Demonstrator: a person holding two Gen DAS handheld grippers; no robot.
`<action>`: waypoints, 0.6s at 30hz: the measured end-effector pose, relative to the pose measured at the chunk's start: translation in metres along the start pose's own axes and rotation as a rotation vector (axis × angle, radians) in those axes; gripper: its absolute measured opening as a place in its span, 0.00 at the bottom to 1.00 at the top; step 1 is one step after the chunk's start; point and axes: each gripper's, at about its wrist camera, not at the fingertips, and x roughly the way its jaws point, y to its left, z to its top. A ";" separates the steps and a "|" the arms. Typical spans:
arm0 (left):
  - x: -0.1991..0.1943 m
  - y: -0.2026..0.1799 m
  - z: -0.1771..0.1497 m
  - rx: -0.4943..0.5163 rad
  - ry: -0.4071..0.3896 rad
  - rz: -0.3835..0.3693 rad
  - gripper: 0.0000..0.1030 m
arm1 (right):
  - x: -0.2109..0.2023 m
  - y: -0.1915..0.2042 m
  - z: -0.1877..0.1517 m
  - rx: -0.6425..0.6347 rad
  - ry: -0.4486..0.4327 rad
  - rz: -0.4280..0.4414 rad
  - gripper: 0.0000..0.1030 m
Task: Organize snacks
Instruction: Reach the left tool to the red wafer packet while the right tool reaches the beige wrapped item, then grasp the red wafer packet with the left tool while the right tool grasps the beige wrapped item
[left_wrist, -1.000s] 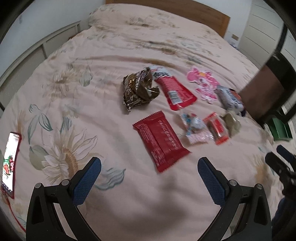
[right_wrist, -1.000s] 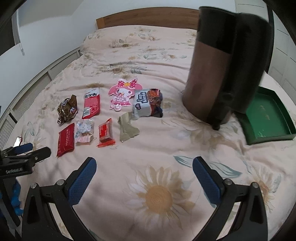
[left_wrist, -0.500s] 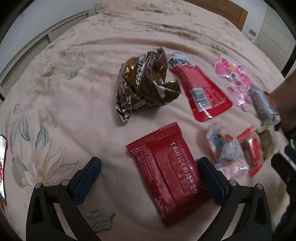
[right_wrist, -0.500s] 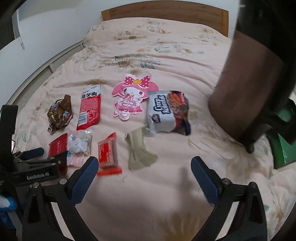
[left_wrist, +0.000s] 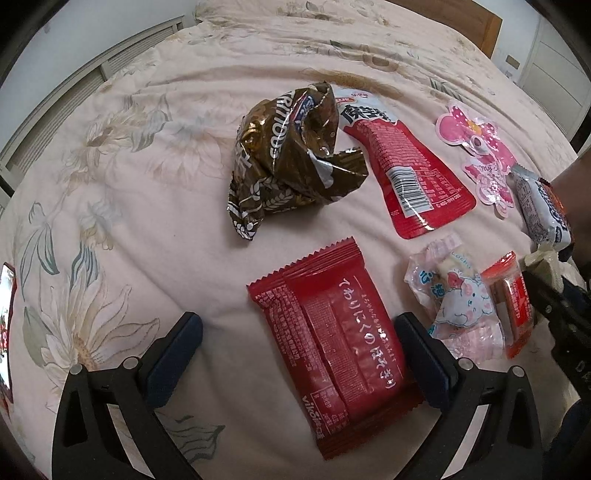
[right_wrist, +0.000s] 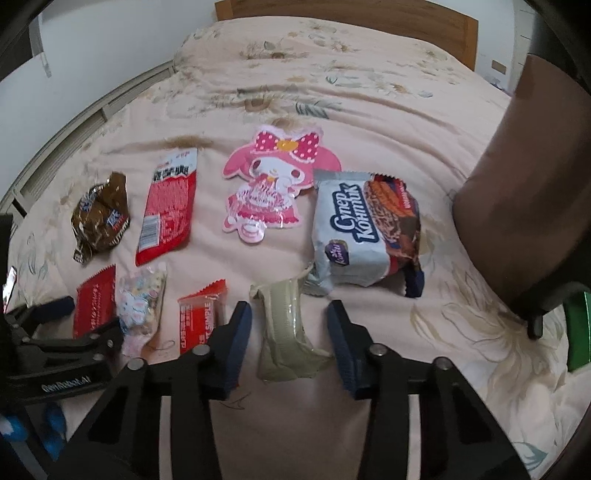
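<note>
Olive-green snack packet (right_wrist: 286, 332) lies on the floral bedspread (right_wrist: 369, 110) between the right gripper (right_wrist: 290, 330) fingers, whose jaws have just been closing without yet pressing it. Left gripper (left_wrist: 297, 356) hovers wide open, holding nothing, astride a flat red wafer packet (left_wrist: 332, 347).

Peach bedspread (right_wrist: 369, 110) with pale flowers; crumpled brown bag (left_wrist: 291, 162); red wafer packet (left_wrist: 332, 369); pink character pouch (right_wrist: 273, 184).

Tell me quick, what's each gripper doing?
Left gripper: open, red packet between its fingers, ungripped.
Right gripper: open, just been closing around olive packet.
</note>
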 end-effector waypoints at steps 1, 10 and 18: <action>-0.001 0.000 0.000 0.001 -0.001 -0.002 0.95 | 0.000 0.000 -0.001 -0.002 0.000 0.000 0.54; -0.014 0.000 0.002 -0.004 -0.040 -0.073 0.38 | -0.007 0.001 -0.003 -0.007 0.006 0.004 0.36; -0.022 0.014 0.004 -0.030 -0.051 -0.117 0.29 | -0.026 -0.001 -0.006 0.018 -0.011 0.006 0.28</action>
